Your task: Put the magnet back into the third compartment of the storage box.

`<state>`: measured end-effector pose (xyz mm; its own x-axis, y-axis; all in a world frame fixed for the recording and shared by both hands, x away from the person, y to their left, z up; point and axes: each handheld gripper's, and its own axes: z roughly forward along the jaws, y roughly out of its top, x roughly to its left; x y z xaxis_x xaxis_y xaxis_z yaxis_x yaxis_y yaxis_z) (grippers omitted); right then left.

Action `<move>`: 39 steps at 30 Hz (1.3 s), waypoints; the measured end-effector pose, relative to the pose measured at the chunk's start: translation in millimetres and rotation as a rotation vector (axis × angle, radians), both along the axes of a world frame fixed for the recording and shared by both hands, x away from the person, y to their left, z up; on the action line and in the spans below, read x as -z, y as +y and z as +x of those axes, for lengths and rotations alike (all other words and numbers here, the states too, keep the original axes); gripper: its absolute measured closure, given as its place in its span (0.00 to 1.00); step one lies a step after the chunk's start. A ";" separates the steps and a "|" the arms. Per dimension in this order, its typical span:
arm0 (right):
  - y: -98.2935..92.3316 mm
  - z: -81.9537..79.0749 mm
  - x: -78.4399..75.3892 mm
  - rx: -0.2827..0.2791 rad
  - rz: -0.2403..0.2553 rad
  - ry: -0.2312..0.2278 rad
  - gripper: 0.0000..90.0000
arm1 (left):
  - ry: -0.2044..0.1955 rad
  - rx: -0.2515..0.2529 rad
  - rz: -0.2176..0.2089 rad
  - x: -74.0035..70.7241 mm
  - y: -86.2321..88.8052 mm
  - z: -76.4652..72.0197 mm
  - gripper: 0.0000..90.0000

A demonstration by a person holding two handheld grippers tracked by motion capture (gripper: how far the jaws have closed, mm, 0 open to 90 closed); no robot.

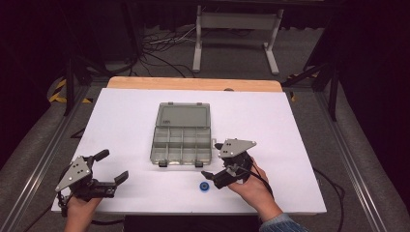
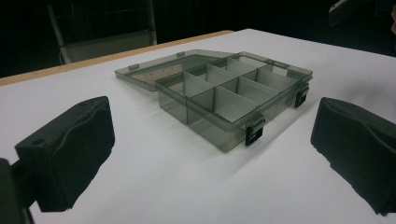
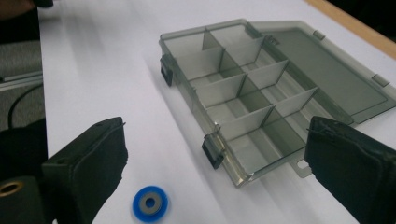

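A smoky clear plastic organiser box point(image 1: 183, 142) lies open in the middle of the white table, its lid point(image 1: 183, 115) folded flat behind it and its compartments point(image 2: 224, 95) point(image 3: 243, 98) bare. A small blue ring point(image 1: 205, 187) point(image 3: 150, 203) rests on the table just in front of the box's right corner. My right gripper point(image 1: 212, 160) point(image 3: 215, 172) is open, its lower jaw close beside the ring and nothing held. My left gripper point(image 1: 112, 166) point(image 2: 210, 154) stands open at the front left, well apart from the box, pointing toward it.
The white board point(image 1: 121, 116) covers a wooden tabletop whose edge point(image 1: 193, 84) shows at the back. A white metal frame point(image 1: 237, 29) and cables lie on the floor beyond. Aluminium rails point(image 1: 38, 159) run along both sides.
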<state>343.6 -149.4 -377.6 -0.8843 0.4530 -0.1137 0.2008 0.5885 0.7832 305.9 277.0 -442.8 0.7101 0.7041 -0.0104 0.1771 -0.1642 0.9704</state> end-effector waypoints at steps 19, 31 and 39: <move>32.4 -0.4 -5.1 -0.081 -0.312 0.189 0.11 | 0.008 -0.005 -0.009 1.7 -0.1 1.0 0.00; 44.2 2.6 9.5 -0.087 -0.464 0.277 0.13 | 0.011 -0.003 -0.010 2.4 -0.5 1.3 0.00; 48.0 0.7 15.1 -0.118 -0.467 0.267 0.22 | 0.007 -0.003 -0.010 2.0 -0.3 1.3 0.00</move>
